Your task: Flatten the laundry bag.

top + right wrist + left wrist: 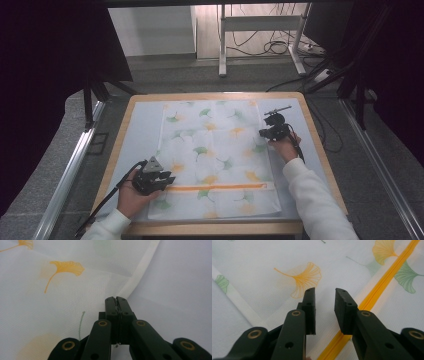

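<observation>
A white cloth (215, 150) printed with green and orange ginkgo leaves lies flat on the table, an orange zipper (215, 187) running across its near end. My left gripper (169, 178) rests at the cloth's near left corner, just above the zipper's left end. In the left gripper view its jaws (325, 291) stand open over the cloth (262, 260), with nothing between them and the zipper (384, 282) running beside the right jaw. My right gripper (262, 133) is at the cloth's right edge. The right gripper (117, 300) is shut on the hem of the cloth (50, 302), which lifts slightly there.
The cloth lies on a pale mat (142, 130) covering a wooden table (316, 142). Bare mat (180, 277) lies right of the pinched hem. Behind the table stand a white desk frame (222, 45), floor cables (272, 47) and dark stands at both sides.
</observation>
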A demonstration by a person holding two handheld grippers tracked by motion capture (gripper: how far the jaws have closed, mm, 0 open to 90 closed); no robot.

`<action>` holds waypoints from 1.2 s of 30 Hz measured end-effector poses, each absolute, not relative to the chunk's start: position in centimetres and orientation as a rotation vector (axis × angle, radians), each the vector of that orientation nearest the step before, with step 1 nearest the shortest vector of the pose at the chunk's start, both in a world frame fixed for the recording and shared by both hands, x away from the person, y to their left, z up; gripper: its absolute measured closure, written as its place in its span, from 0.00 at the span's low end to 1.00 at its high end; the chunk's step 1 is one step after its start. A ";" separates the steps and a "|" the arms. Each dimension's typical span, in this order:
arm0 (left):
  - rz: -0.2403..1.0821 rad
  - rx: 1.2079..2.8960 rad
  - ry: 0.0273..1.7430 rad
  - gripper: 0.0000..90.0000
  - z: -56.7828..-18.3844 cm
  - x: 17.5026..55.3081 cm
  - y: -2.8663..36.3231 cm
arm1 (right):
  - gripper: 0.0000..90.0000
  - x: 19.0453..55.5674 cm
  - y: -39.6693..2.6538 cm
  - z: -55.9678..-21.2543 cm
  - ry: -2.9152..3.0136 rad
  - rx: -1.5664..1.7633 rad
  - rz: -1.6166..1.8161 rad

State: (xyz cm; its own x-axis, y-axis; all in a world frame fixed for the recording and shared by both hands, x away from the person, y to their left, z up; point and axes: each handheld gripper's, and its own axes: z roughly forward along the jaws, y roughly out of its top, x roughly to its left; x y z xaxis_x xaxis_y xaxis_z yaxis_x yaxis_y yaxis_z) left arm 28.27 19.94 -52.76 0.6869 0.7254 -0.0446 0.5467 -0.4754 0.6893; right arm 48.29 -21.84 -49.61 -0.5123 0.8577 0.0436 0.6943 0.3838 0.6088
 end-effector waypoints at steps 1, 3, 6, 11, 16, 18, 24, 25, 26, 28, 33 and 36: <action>0.334 2.197 0.973 0.77 -52.8 28.3 20.0 | 0.98 48.5 -21.7 -49.7 2.367 1.374 0.832; 0.352 2.190 0.977 0.76 -52.7 28.2 20.0 | 0.98 48.4 -21.7 -49.8 2.368 1.368 0.828; 0.365 2.167 0.987 0.71 -52.6 28.2 20.1 | 0.98 48.0 -22.1 -50.2 2.368 1.372 0.831; 0.327 2.129 1.017 0.56 -52.5 28.6 20.1 | 0.84 47.4 -23.0 -50.1 2.335 1.366 0.858; 0.321 2.089 1.054 0.44 -52.5 29.1 20.3 | 0.62 45.7 -23.9 -48.9 2.289 1.338 0.940; 0.281 2.067 1.073 0.39 -52.5 29.4 20.3 | 0.53 44.9 -24.1 -48.5 2.313 1.319 0.982; 0.212 2.085 1.053 0.30 -52.7 29.7 20.1 | 0.44 42.5 -24.6 -47.9 2.326 1.251 1.100; 0.220 2.086 1.019 0.30 -52.7 29.6 20.1 | 0.44 42.3 -24.6 -47.9 2.332 1.245 1.109; 0.226 2.083 1.005 0.30 -52.6 29.6 20.2 | 0.43 42.1 -24.5 -47.9 2.334 1.242 1.113; 0.210 2.082 0.989 0.31 -52.3 29.8 20.2 | 0.43 41.7 -24.4 -47.9 2.339 1.230 1.123; 0.186 2.069 0.984 0.28 -52.0 30.3 20.2 | 0.42 39.8 -24.2 -47.8 2.364 1.190 1.133; 0.190 2.048 0.993 0.30 -51.6 30.1 19.9 | 0.42 38.3 -24.4 -48.1 2.388 1.167 1.144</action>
State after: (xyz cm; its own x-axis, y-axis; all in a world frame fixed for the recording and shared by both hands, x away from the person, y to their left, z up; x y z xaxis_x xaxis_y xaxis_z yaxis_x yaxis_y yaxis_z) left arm 30.10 19.88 -51.59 0.6758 0.7079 -0.2051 0.5820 -0.3418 0.7379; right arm 38.27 -24.35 -48.08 -0.6489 0.7527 0.1109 0.5582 0.3720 0.7417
